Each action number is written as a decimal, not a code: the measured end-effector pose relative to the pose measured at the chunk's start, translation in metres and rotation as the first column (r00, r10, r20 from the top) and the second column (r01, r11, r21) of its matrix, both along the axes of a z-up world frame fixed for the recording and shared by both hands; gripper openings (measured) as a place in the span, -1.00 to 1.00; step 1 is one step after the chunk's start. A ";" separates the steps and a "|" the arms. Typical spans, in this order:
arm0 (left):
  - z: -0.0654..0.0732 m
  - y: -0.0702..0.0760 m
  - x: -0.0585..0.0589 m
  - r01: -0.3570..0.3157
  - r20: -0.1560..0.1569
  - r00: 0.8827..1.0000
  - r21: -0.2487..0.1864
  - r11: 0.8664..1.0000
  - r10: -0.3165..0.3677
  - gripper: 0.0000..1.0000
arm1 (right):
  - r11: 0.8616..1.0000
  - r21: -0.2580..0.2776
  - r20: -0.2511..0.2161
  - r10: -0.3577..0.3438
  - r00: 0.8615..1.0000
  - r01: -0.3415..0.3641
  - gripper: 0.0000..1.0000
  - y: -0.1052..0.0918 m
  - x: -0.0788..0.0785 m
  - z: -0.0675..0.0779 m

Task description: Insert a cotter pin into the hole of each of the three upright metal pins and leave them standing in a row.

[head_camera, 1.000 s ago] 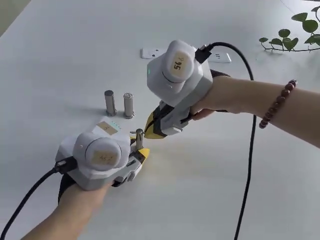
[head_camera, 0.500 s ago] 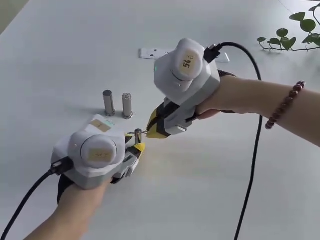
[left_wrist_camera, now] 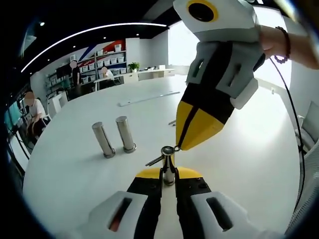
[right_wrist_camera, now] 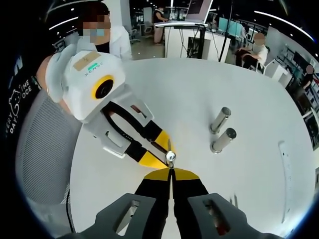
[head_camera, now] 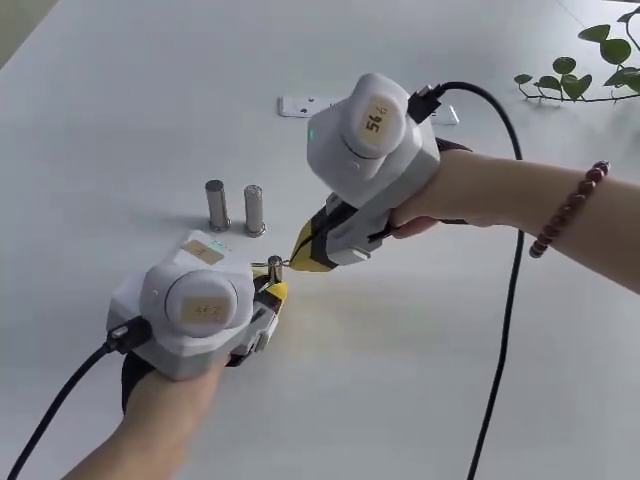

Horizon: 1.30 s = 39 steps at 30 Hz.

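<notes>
My left gripper [head_camera: 272, 290] [left_wrist_camera: 168, 175] is shut on a short metal pin [left_wrist_camera: 169, 167] [head_camera: 275, 268], which it holds upright just above the white table [head_camera: 420, 330]. A thin cotter pin [left_wrist_camera: 162, 155] runs through the hole near that pin's top, its loop toward my right gripper. My right gripper [head_camera: 296, 262] [right_wrist_camera: 171, 172] comes in from the upper right, its yellow tips shut on the loop of the cotter pin [right_wrist_camera: 170, 158]. Two more metal pins [head_camera: 215, 204] [head_camera: 254, 209] stand upright side by side behind, with nothing through them.
A white socket strip [head_camera: 300, 105] lies at the back of the table, and a leafy plant sprig [head_camera: 580, 75] at the far right. Black cables [head_camera: 500, 300] trail from both grippers. People sit at desks in the room beyond.
My right gripper has closed in leftward on the held pin, and the cotter pin now sits in its hole. The left gripper has barely moved.
</notes>
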State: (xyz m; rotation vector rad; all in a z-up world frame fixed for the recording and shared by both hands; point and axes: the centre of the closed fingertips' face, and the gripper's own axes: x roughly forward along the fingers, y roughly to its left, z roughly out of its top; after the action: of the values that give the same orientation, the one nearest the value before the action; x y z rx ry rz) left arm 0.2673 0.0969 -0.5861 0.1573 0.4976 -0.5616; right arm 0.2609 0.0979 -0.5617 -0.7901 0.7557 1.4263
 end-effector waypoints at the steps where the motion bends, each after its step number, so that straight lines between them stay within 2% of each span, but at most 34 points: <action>1: 0.000 0.000 0.000 0.000 0.001 1.000 0.000 1.000 0.000 -0.85 | 1.000 0.002 0.000 -0.004 1.000 0.004 -1.00 0.000 0.000 0.000; 11: 0.000 0.002 0.000 0.006 -0.006 1.000 0.003 1.000 -0.006 -0.85 | 1.000 0.010 -0.013 -0.017 1.000 0.017 -1.00 0.002 0.001 0.001; 26: 0.000 0.021 0.010 -0.020 -0.005 1.000 0.016 1.000 0.020 -0.86 | 0.999 0.038 -0.010 -0.034 0.999 0.035 -1.00 0.017 0.007 0.004; 33: 0.000 0.025 0.015 -0.007 0.009 1.000 0.032 0.999 0.006 -0.86 | 0.998 0.040 -0.012 -0.055 0.998 0.055 -1.00 0.011 0.010 0.001; 39: 0.000 0.027 0.018 -0.005 0.004 1.000 0.019 1.000 0.005 -0.86 | 0.995 0.040 -0.023 -0.089 0.996 0.090 -1.00 0.006 0.015 -0.003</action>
State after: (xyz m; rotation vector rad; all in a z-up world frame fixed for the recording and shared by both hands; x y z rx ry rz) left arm 0.2848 0.1238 -0.5861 0.1757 0.4997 -0.5519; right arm 0.2756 0.1038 -0.5649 -0.7022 0.7665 1.3670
